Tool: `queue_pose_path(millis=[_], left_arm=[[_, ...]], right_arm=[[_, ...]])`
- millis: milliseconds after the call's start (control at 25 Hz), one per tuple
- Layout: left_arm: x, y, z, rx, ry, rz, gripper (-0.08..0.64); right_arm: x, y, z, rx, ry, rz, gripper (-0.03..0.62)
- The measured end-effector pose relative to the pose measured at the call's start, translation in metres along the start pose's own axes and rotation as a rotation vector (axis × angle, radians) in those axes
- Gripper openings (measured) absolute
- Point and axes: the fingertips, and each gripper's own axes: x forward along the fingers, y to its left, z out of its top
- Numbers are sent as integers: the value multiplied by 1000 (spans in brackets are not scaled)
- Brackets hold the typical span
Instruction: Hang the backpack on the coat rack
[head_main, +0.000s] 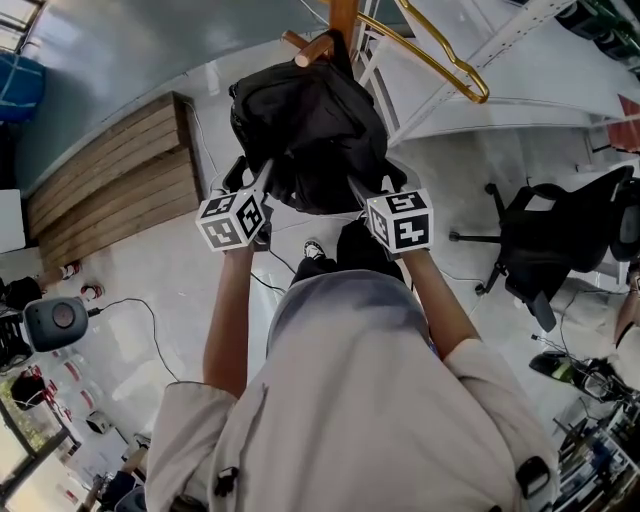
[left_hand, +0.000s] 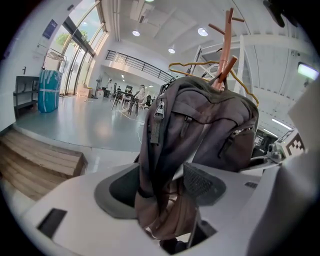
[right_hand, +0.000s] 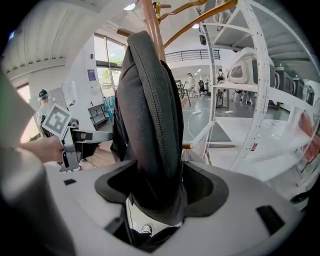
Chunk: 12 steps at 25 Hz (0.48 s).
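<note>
Head view, seen from above: the backpack (head_main: 310, 130), black, is held up against the coat rack (head_main: 342, 20), its top at a wooden peg (head_main: 312, 47). Whether its loop sits over the peg cannot be made out; the bag's own bulk hides the contact. The left tongs (head_main: 262, 180) and right tongs (head_main: 365, 190) reach into the bag's lower edge from either side, and their tips are lost against the dark fabric. Only the marker cubes (head_main: 233, 220) (head_main: 399, 221) show clearly. A gold hanger (head_main: 440, 55) hangs on the rack, cut off at the top edge. A chair (head_main: 545, 235) stands well apart on the right, and wooden steps (head_main: 110, 175) lie on the left.

Left gripper view: the left tongs (left_hand: 162, 187) are clenched on a hanging fold of the backpack (left_hand: 200, 125). The fold fills the gap between the pads and hides the floor below. The rack (left_hand: 227, 45) rises behind the bag, its base concealed.

Right gripper view: the right tongs (right_hand: 155, 187) grasp the backpack (right_hand: 150, 110) by its zippered side edge, which fills the jaw opening. The rack pole (right_hand: 152, 20) emerges above the bag. The left gripper (right_hand: 65, 130) shows at left, partly cut off by the bag. A white frame (right_hand: 240, 75) stands on the right.
</note>
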Motion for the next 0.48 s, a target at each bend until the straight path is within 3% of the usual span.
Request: queue_pose_path(millis=[280, 480], left_arm=[[-23, 0, -4, -50, -23, 5, 258], [-37, -9, -4, -45, -31, -19, 252]], right_arm=[[-15, 9, 1, 5, -29, -1, 281], [-24, 20, 5, 6, -59, 11, 281]])
